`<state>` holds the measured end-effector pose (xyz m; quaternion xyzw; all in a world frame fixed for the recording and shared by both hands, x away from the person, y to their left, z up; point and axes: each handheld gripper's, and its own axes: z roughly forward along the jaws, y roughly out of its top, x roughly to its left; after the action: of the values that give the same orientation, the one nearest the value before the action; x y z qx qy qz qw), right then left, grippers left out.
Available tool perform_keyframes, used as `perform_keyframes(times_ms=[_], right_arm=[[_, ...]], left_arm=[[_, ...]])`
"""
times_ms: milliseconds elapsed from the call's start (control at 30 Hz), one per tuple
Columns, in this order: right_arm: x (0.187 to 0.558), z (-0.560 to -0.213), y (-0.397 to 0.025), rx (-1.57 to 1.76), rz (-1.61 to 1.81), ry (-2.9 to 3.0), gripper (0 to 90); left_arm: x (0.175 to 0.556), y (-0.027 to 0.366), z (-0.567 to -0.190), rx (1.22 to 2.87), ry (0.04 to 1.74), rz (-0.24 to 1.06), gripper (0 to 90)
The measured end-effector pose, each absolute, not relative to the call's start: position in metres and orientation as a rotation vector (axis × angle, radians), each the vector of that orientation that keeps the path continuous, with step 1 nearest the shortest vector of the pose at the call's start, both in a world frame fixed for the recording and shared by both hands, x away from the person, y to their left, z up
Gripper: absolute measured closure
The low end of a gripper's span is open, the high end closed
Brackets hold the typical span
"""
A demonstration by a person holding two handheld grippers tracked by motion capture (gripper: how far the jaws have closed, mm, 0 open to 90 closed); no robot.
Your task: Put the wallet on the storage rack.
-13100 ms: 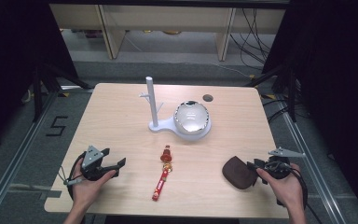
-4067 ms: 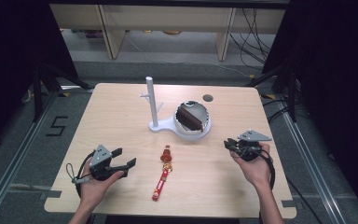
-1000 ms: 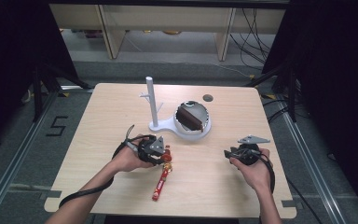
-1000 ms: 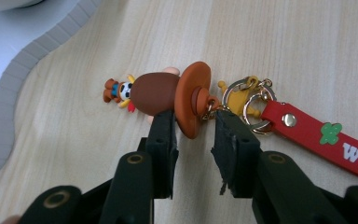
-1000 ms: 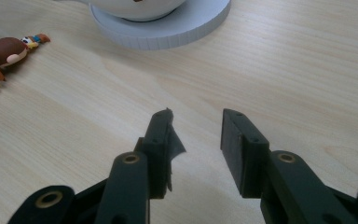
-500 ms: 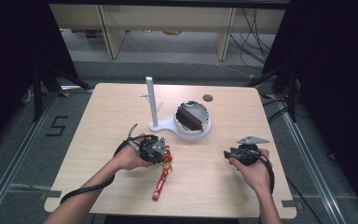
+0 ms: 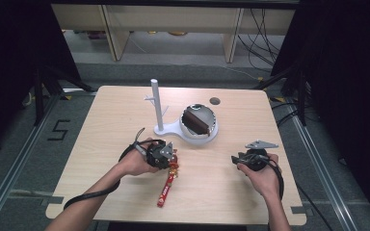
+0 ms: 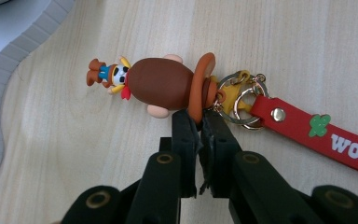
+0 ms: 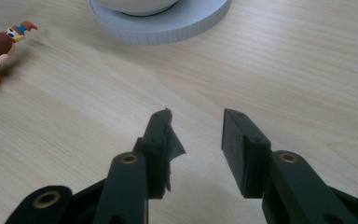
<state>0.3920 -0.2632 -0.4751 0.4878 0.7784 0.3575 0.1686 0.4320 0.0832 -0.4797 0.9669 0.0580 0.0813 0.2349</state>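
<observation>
Since half a second ago the left gripper (image 7: 170, 158) has edged slightly onto the top of the keychain (image 7: 167, 179), and its jaws now pinch the orange brim of the brown figure (image 8: 161, 84), just beside the gold ring (image 8: 242, 100). From there the red strap (image 8: 321, 135) runs toward the table's near edge, with bare wood on both sides of it. At the right, the right gripper (image 7: 237, 160) hovers with its jaws parted and nothing between them, well apart from the keychain and inside the right edge of the table (image 7: 101, 125). Beyond both grippers stands the white stand (image 7: 158, 108), its round dish (image 7: 211, 134) holding a brown pouch (image 7: 196, 120).
</observation>
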Motion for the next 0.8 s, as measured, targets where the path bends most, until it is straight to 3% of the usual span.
perform_keyframes(times_ms=[133, 533, 800], right_arm=[[0.391, -0.475, -0.262, 1.404, 1.002, 2.208, 63.1], [0.393, -0.477, -0.264, 1.354, 1.024, 2.221, 62.6], [0.391, -0.475, -0.262, 1.391, 0.994, 2.213, 62.5]], left_arm=[[0.434, 0.085, -0.477, 2.682, 0.139, 0.216, 83.9], [0.429, 0.114, -0.467, 2.315, 0.483, 0.054, 84.2], [0.415, 0.135, -0.447, 2.097, 0.661, 0.162, 84.2]])
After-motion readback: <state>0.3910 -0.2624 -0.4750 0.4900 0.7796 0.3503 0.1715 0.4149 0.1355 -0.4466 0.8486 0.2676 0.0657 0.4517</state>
